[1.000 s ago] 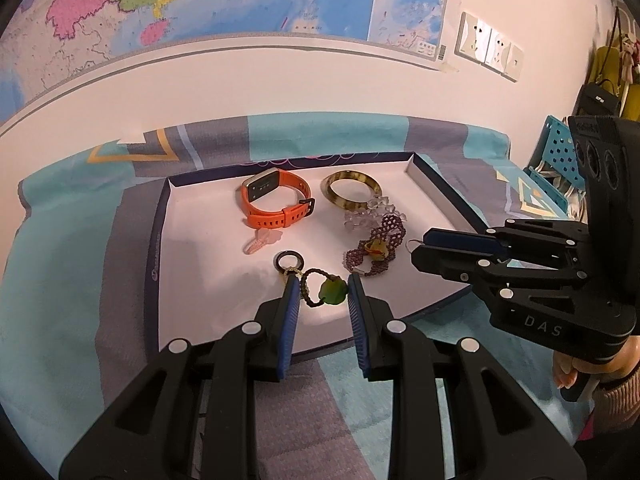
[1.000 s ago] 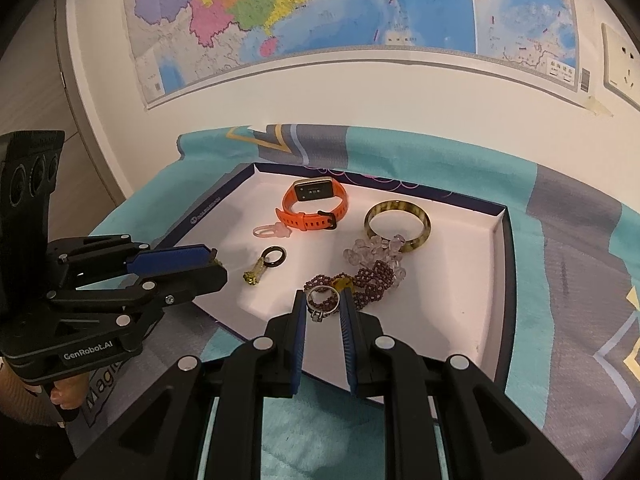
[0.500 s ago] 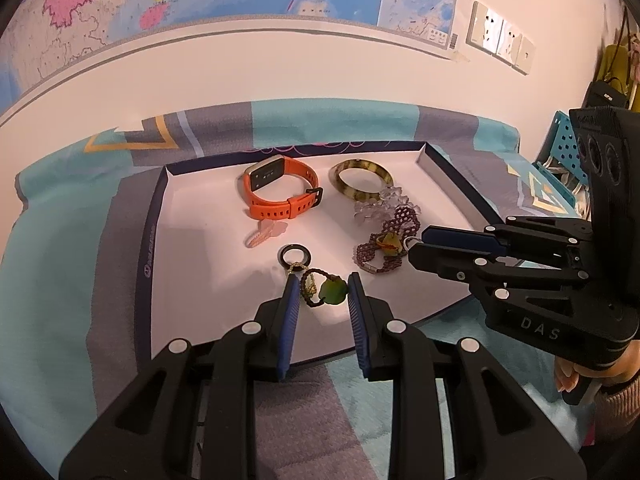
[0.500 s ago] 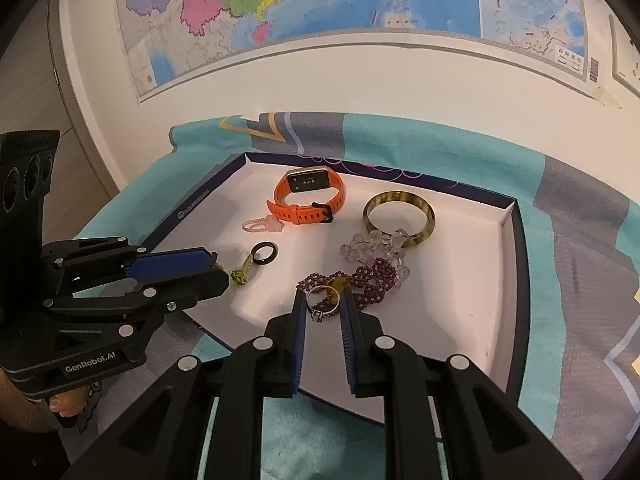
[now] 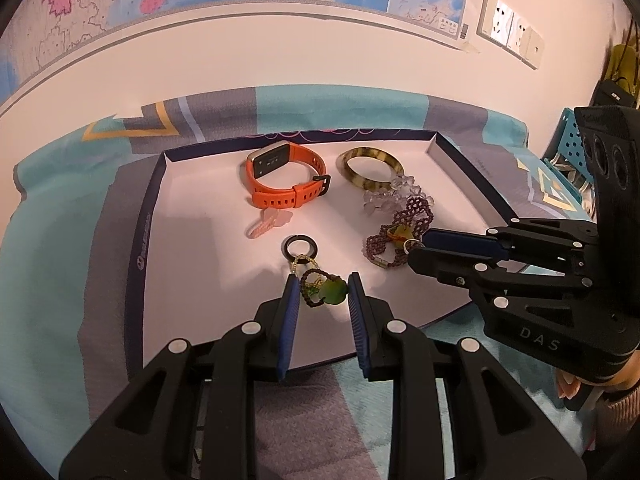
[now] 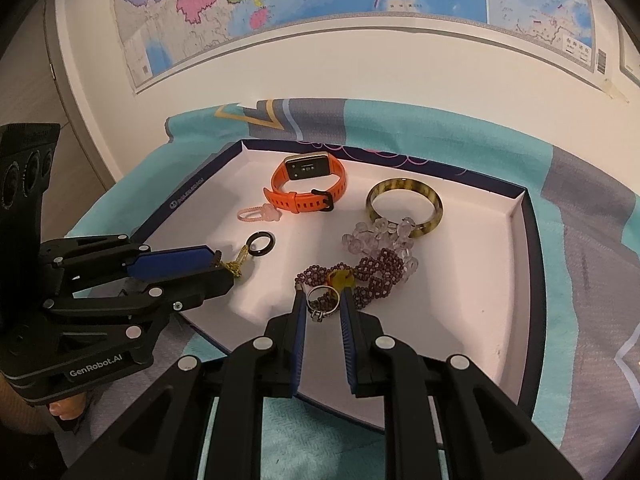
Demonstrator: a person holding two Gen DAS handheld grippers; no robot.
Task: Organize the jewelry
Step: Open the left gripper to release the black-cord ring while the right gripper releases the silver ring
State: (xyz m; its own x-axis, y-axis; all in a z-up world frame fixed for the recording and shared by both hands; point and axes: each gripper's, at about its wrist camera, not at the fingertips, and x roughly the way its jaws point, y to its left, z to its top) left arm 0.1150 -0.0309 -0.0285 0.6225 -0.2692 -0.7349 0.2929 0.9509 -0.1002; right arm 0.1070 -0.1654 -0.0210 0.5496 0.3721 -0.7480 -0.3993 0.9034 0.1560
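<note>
Sorting looks barely begun, in my judgement: watch (image 5: 286,178), bangle (image 5: 370,168) and beads (image 6: 376,268) all lie loose in the tray (image 5: 146,216), the last two tangled near its right edge. Left gripper (image 5: 322,292) brackets the pendant (image 5: 332,290) near the front edge, jaws parted. Right gripper (image 6: 322,304) pinches the ring (image 6: 322,300).

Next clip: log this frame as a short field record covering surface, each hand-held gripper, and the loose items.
surface: white shallow tray with dark blue rim on a teal and grey patterned cloth
left hand-held gripper: jaws around a green pendant on a dark beaded loop
right hand-held gripper: jaws around a silver ring
loose in tray: orange smartwatch, brown mottled bangle, purple beaded bracelet
</note>
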